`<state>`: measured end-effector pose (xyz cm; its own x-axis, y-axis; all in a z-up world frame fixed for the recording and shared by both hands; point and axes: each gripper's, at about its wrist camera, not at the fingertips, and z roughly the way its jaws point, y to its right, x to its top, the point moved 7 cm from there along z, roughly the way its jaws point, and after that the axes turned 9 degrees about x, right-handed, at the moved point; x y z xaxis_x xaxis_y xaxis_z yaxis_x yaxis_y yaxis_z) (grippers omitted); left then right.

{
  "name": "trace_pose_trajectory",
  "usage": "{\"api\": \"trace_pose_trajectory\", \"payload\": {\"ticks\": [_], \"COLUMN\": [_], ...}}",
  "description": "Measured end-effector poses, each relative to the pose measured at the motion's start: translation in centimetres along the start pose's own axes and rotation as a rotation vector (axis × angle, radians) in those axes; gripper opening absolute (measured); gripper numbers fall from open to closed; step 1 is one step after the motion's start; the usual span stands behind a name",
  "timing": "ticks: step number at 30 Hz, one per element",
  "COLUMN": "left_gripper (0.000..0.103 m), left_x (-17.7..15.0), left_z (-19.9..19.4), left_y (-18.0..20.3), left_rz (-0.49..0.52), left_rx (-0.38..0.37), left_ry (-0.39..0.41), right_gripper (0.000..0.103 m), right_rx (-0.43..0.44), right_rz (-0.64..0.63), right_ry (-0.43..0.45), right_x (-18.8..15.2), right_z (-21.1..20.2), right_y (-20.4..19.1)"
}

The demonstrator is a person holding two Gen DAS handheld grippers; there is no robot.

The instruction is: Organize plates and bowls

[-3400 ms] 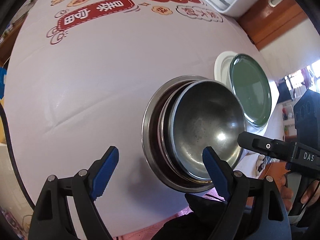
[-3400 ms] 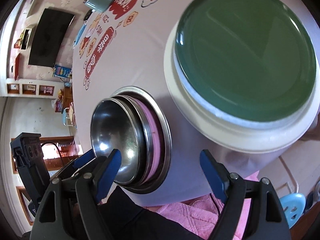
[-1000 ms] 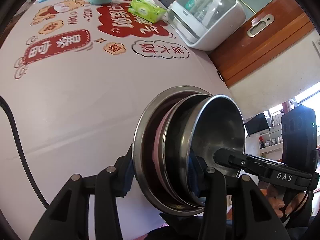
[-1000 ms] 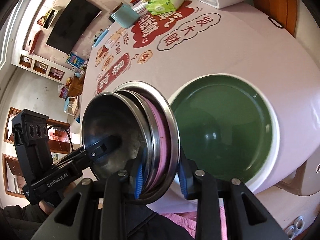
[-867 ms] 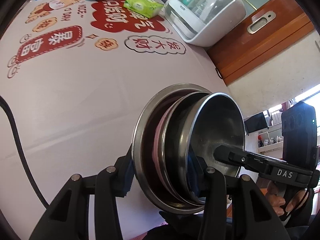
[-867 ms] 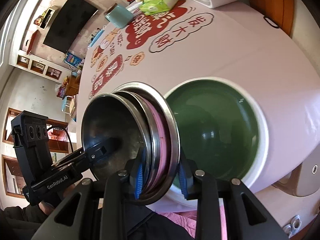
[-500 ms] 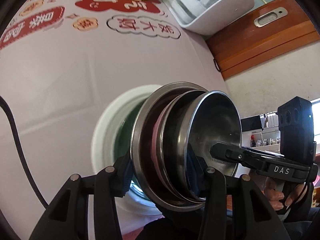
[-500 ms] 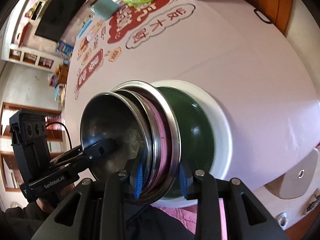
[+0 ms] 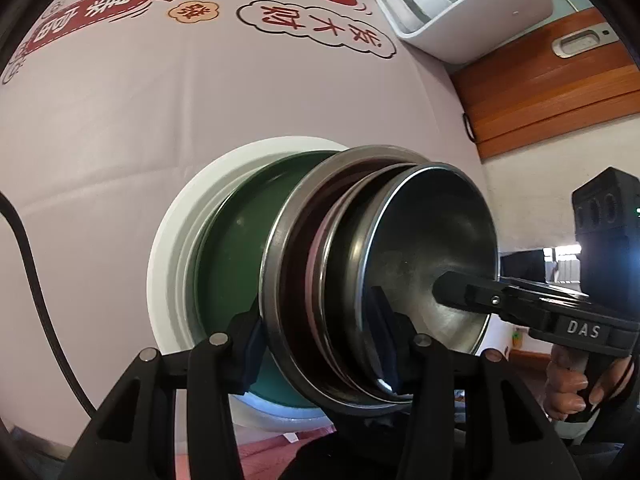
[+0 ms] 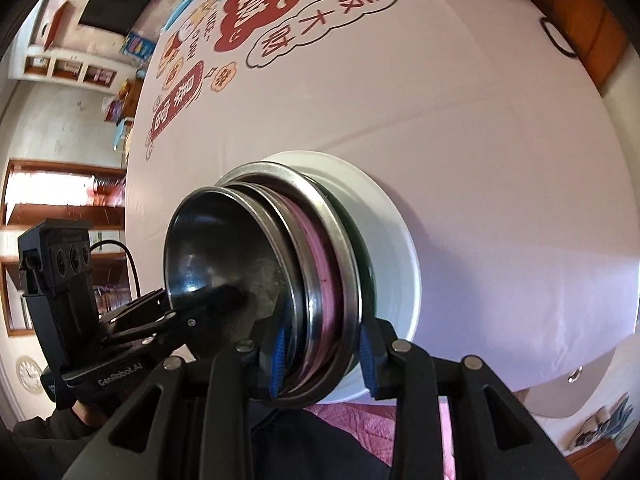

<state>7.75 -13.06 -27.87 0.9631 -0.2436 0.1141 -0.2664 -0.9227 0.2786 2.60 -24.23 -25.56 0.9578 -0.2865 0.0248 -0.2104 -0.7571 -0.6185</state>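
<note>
Over the near edge of the worktop (image 9: 120, 152), a nested stack of steel bowls (image 9: 380, 280) hangs tilted above a green plate (image 9: 228, 264), which sits in a white plate (image 9: 168, 248). Stack makeup: a wide outer steel bowl, a pink rim showing inside it, then smaller steel bowls, the innermost standing proud of the rest.

Left tool (image 9: 320, 340): clamped across the stack's near-left rim, one pad outside the outer bowl, the other inside among the inner bowls. Right tool (image 10: 320, 344): clamped likewise on the opposite rim, blue pads pinching the outer bowl and the pink rim. Both tools carry the load together; each shows in the other's view reaching into the innermost bowl.

Whether the stack's underside already touches the green plate cannot be told; in the right wrist view it hides nearly all of that plate.

Risks, judged from this:
- Inner bowls sit loose and uneven; with the tilt, the innermost could slide out if the stack is tipped further.
- Uneven release, one tool letting go first, would drop one side and clatter or skid the plates.
- Plates lie close to the worktop's near edge, so an off-centre landing could push them toward it.

Far side: a white appliance (image 9: 460, 4), clear of the work.
</note>
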Motion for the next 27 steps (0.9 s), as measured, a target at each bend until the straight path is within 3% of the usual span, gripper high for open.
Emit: {"api": "trace_pose_trajectory", "payload": {"ticks": [8,12,27], "left_gripper": [0.048,0.057,0.064], "left_x": [-0.4,-0.3,-3.8], "left_z": [-0.7,-1.8,-7.0], "left_y": [-1.0,-1.5,-3.1], "left_rz": [-0.091,-0.119,-0.209], "left_rx": [0.046,0.074,0.17], "left_ry": [0.09,0.146,0.292], "right_gripper": [0.032,0.033,0.058], "right_rx": [0.021,0.01,0.005], "right_rz": [-0.093,-0.137,-0.257], "right_ry": [0.037,0.063,0.186], "right_x": [0.0,-0.3,-0.9], "right_z": [-0.5,-0.9,-4.3], "right_y": [-0.4,-0.8,-2.8]}}
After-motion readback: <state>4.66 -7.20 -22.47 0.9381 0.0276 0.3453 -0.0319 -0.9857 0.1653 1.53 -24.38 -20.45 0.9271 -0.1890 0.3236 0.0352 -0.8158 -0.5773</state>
